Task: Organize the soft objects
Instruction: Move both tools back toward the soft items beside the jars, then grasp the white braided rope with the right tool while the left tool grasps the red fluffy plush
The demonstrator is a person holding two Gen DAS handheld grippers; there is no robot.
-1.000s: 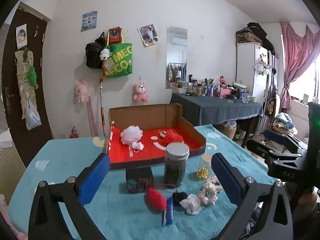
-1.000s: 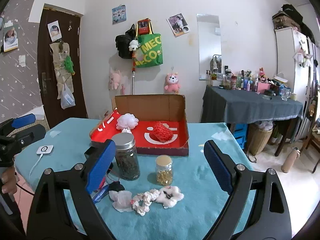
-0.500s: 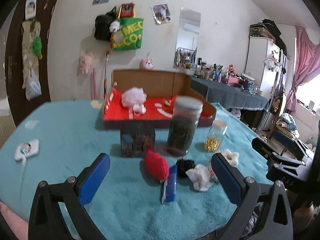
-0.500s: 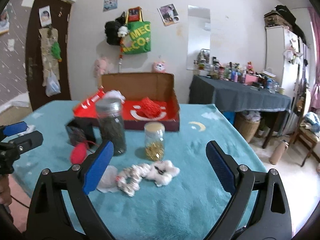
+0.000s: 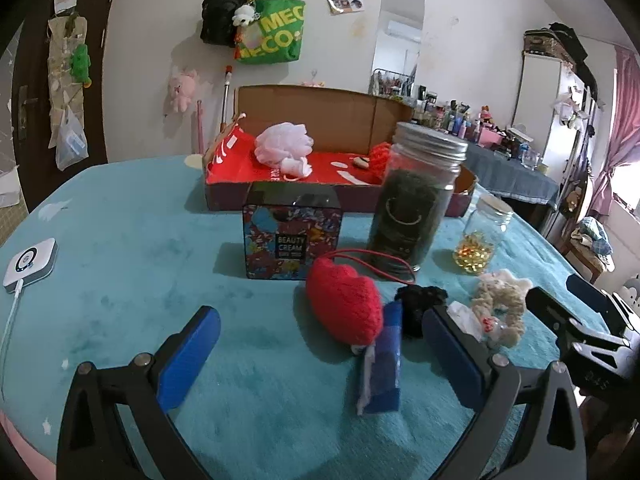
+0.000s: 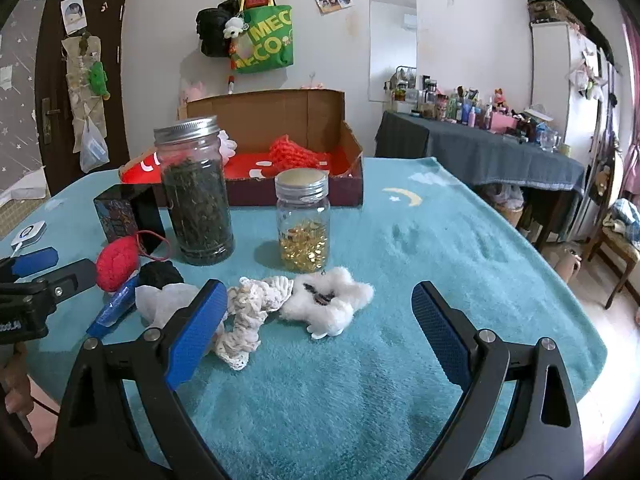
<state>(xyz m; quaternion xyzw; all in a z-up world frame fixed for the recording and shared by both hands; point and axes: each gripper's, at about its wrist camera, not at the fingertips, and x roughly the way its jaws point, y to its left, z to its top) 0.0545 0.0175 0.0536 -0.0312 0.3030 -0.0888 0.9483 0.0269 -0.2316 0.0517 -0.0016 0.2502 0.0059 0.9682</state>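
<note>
Softness is what sorts this counter (image 6: 400, 248): the squishy things go one way, the hard things stay put. You hold the left gripper (image 5: 320, 356) low with its jaws wide open and empty, and the red knitted heart (image 5: 344, 304) sits right in front of the gap, so it looks like your first pick. A blue pad (image 5: 384, 364) lies touching the heart, and a black scrunchie (image 5: 420, 304) is just beside it. Your right gripper (image 6: 320, 332) has its jaws open and empty too, aimed at the cream lace scrunchie (image 6: 248, 316) and the white fluffy scrunchie (image 6: 328, 300), which touch each other.

The cardboard box (image 5: 320, 112) stands at the back, and it already holds a pink bath puff (image 5: 284, 144) and something red and knitted (so that is likely the home for soft things). The tall jar (image 6: 196, 192), the small jar (image 6: 304, 220) and the cream tin (image 5: 292, 236) are hard, so you reach around them.
</note>
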